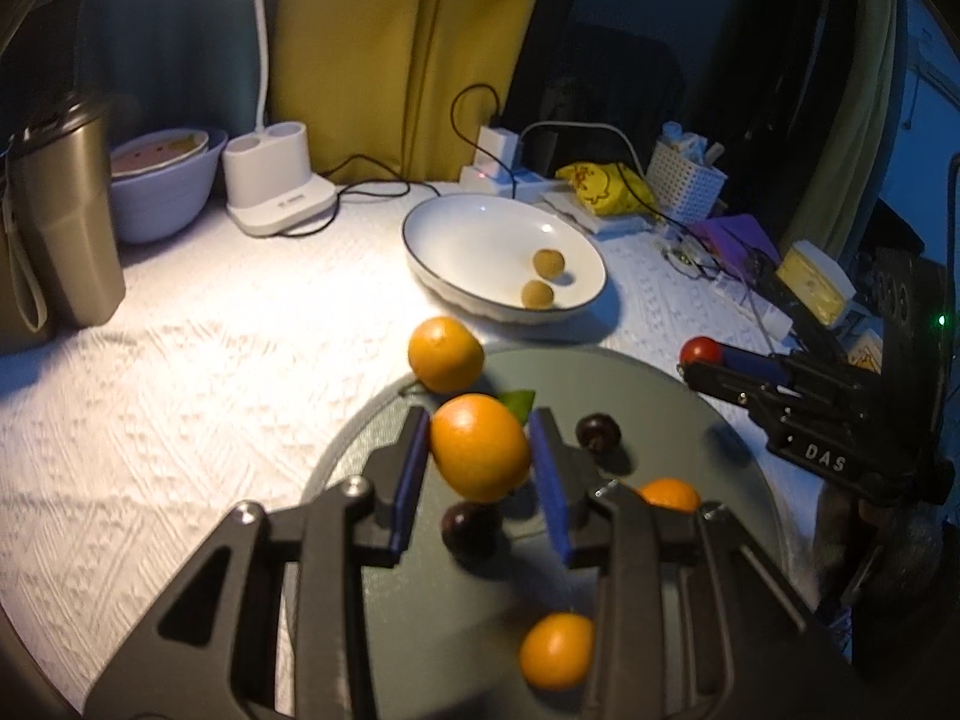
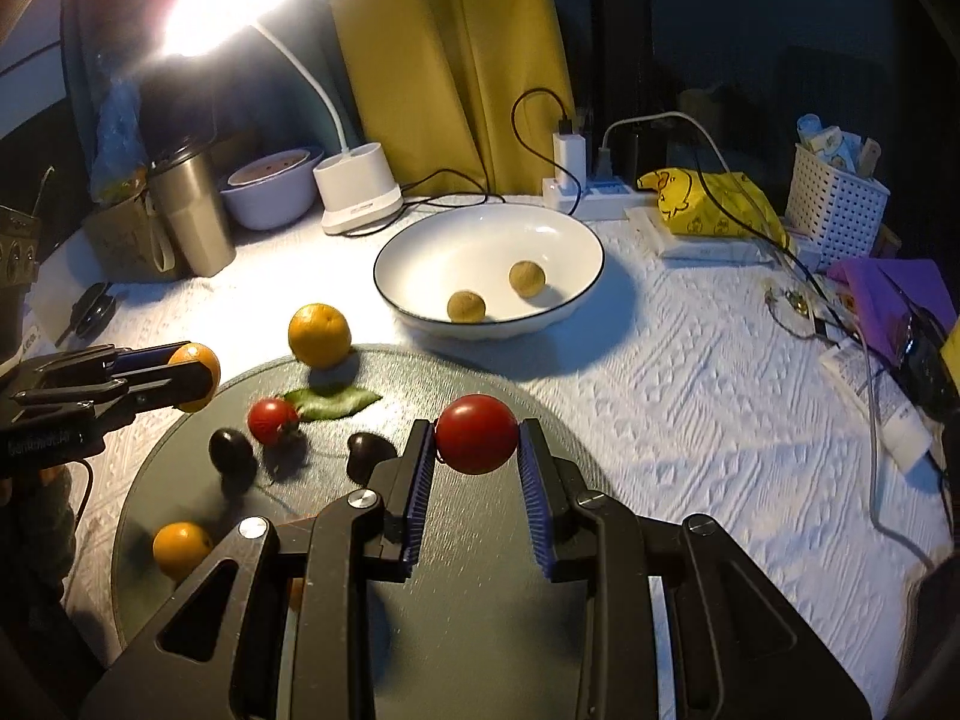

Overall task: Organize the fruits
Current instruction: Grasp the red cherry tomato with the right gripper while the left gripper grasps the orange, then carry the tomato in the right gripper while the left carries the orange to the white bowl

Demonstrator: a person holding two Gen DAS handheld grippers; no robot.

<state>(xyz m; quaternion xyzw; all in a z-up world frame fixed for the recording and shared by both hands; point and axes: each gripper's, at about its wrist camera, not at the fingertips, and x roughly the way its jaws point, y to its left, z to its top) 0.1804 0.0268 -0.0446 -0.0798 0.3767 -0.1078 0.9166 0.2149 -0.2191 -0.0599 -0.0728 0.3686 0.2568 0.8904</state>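
The left gripper (image 1: 480,450) is clamped on a small orange citrus fruit (image 1: 480,447), held above the round dark grey tray (image 1: 672,396); the right gripper (image 2: 477,441) pinches a glossy red cherry tomato (image 2: 476,433) over the same tray. Beyond the tray on the white textured tablecloth (image 2: 690,372) stands a white ceramic bowl with a dark rim (image 2: 420,252) holding two tan round fruits (image 2: 466,306). Only the right wrist view shows a second red tomato (image 2: 273,420) beside a green leaf (image 2: 336,403), and the lit head of the white desk lamp (image 2: 228,0). Only the left wrist view shows an orange fruit (image 1: 557,651) low on the tray, near its own fingers. Both views show two dark round fruits (image 2: 231,450) and a larger orange (image 2: 319,335) at the tray's far edge.
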